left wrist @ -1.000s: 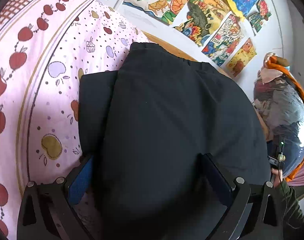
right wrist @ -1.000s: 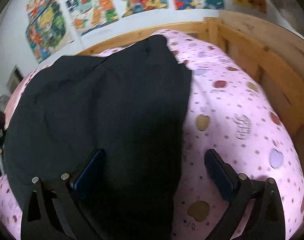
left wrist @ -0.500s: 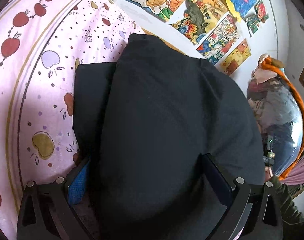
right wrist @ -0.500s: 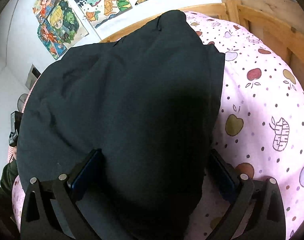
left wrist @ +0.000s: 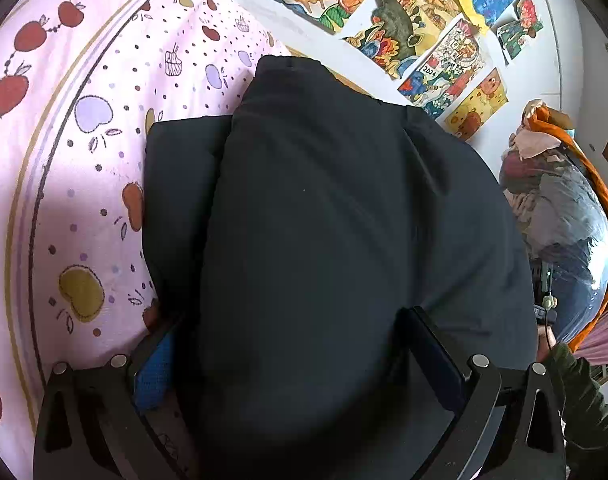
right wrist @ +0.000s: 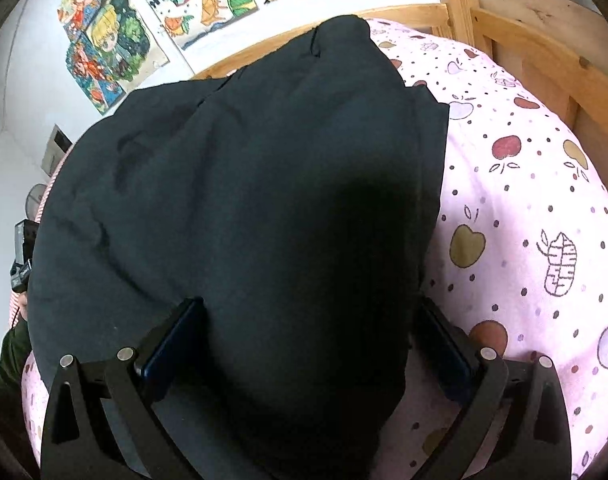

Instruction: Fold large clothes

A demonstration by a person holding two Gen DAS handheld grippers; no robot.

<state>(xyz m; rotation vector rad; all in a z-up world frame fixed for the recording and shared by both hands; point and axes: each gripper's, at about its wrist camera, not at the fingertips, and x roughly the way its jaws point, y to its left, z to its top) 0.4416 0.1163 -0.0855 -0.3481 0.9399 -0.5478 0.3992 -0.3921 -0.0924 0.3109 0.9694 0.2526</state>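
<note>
Bed (right wrist: 543,208): pink sheet printed with apples, dots and leaves; wooden frame (right wrist: 515,40) along its far and right sides in the right wrist view.

Wall (left wrist: 264,4): white, hung with colourful drawings (left wrist: 415,28).

Black garment (left wrist: 343,220): large, dark, lying folded in layers on the bed, a lower layer showing at its left edge in the left wrist view; it fills the middle of both views.

Heap of clothes (left wrist: 559,208): right of the bed, left wrist view, with an orange strip along its edge.

Left gripper (left wrist: 300,356): jaws spread wide, garment bulging up between them.

Right gripper (right wrist: 311,344): jaws spread wide, straddling the garment's near right edge.

Green sleeve (left wrist: 579,396): lower right, left wrist view.
</note>
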